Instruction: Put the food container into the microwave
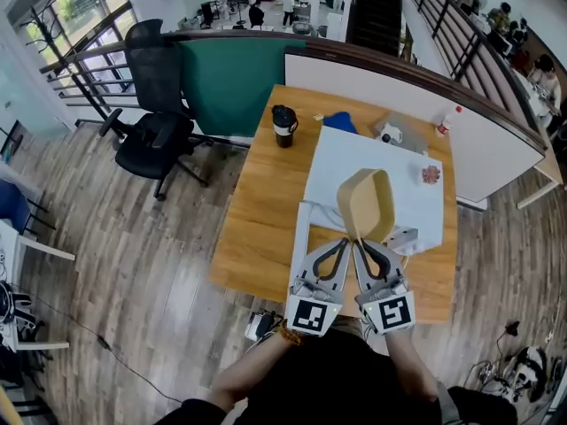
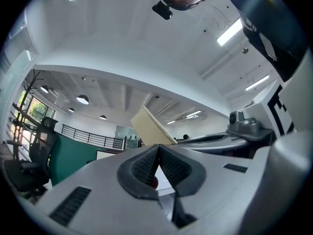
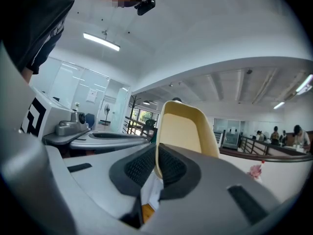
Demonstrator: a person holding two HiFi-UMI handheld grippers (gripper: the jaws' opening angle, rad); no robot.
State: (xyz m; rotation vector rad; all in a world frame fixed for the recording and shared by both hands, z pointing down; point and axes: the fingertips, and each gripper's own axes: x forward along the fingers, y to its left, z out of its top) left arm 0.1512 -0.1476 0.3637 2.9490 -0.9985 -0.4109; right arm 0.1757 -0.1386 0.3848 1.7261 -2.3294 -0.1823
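Both claws share one food container, lifted and tilted on edge above the near part of the table. The right gripper is clamped on its wall. The left gripper has its jaws drawn together and seems to pinch the rim, though the contact there is hard to see. Judging by this, the pickup is done and the carry and placing remain; no microwave shows in any view. Count: one container, two grippers, one black cup at the far left
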